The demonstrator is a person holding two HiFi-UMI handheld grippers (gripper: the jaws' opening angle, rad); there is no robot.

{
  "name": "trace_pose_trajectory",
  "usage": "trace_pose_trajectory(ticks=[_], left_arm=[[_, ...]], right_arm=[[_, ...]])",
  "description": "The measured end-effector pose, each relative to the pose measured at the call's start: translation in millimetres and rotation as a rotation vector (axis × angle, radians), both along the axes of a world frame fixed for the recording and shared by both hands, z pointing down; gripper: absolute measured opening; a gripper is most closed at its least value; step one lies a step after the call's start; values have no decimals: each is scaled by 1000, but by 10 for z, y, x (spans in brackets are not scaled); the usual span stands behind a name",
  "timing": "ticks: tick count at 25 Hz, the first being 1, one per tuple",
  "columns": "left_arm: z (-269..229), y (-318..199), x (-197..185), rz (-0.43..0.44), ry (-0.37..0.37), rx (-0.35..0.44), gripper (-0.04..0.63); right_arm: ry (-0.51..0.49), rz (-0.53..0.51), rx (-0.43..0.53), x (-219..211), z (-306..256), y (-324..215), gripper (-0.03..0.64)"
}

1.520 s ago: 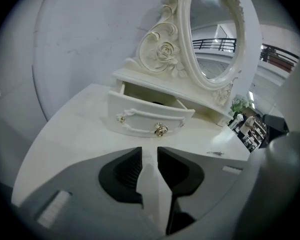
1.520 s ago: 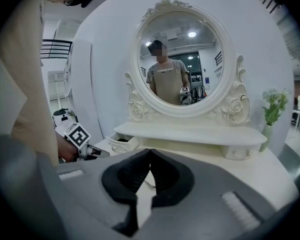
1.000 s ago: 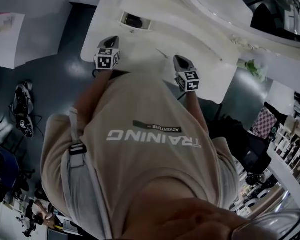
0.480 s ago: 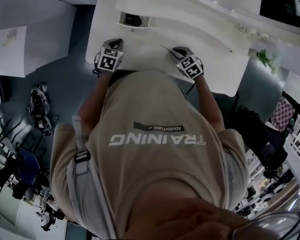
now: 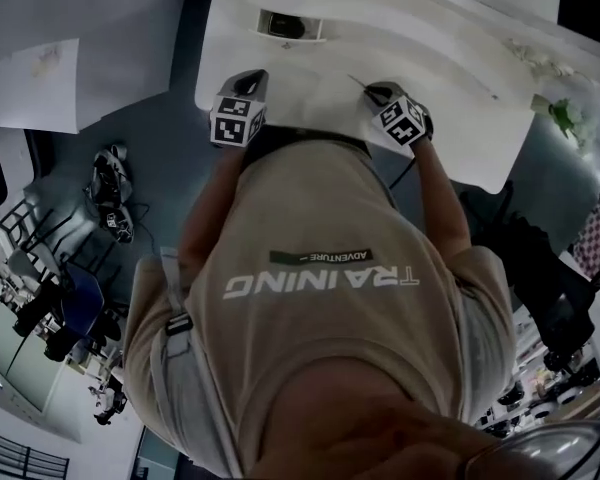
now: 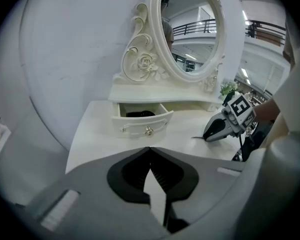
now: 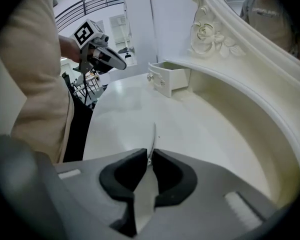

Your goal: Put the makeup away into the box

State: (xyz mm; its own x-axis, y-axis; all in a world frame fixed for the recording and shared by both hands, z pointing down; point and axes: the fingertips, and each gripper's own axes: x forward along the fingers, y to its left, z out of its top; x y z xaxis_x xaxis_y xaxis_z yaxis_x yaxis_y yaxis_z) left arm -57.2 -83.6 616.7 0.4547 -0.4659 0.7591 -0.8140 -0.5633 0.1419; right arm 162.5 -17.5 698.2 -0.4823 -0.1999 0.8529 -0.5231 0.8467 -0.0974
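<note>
Carrying is judged in hand: a thin makeup stick (image 7: 152,136) is clamped in the fingers of the right gripper (image 7: 149,155) over the table (image 7: 125,111), well apart from the open box (image 6: 142,127); the fingers of the left gripper (image 6: 150,151) are closed together on nothing. A carry to the box and a release over it are called for. Since the earlier frame the right gripper has been rolled and lowered.

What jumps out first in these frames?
The ornate white oval mirror rises at the back of the dressing table. Below its left scrollwork a small drawer stands open with something dark inside. Nearer the front, the right claw is shut on a thin stick over the tabletop, while the left claw is shut and empty.
</note>
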Motion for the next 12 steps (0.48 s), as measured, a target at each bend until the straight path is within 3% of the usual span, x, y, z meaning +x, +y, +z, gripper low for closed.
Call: trace_pose_trajectory(ticks=[7,12], left_arm=[[-212,109,25,-46,67,50,6],[-296,62,199,2,152,66,6]], right_arm=[[-25,-17,-9,-8,23,-22,43],[-40,82,2,-133,-86,-25,43]])
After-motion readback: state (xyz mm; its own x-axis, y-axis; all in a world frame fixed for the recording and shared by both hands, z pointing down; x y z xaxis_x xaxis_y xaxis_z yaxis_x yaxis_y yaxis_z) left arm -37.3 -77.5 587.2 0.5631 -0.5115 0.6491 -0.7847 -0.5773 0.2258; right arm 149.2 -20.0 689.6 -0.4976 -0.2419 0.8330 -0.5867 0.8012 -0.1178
